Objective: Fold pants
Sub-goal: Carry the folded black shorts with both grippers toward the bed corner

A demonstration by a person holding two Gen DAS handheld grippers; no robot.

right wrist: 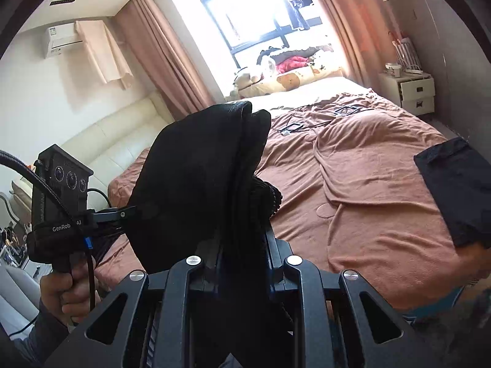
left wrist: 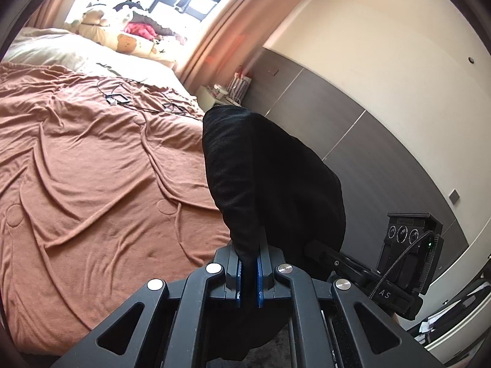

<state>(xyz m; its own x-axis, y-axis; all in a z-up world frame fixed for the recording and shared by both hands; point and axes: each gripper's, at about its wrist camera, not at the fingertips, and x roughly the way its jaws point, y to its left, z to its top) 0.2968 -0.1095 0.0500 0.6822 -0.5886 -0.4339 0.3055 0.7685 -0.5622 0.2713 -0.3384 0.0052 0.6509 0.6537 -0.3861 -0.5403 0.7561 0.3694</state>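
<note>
Black pants (left wrist: 270, 181) hang in the air over the near edge of the bed, held by both grippers. My left gripper (left wrist: 249, 263) is shut on a fold of the pants between its blue pads. My right gripper (right wrist: 242, 245) is shut on the pants (right wrist: 199, 168), which bulge up in front of it and hide its fingertips. The right gripper's body (left wrist: 405, 257) shows at the right of the left wrist view, close beside the cloth. The left gripper's body (right wrist: 58, 202) and the hand holding it show at the left of the right wrist view.
The bed has a rumpled brown cover (left wrist: 92, 168). A folded black garment (right wrist: 457, 187) lies at its right edge. Cables and small devices (right wrist: 310, 122) lie near the pillows. A white nightstand (right wrist: 414, 92) stands at the far right, a cream sofa (right wrist: 101, 144) at the left.
</note>
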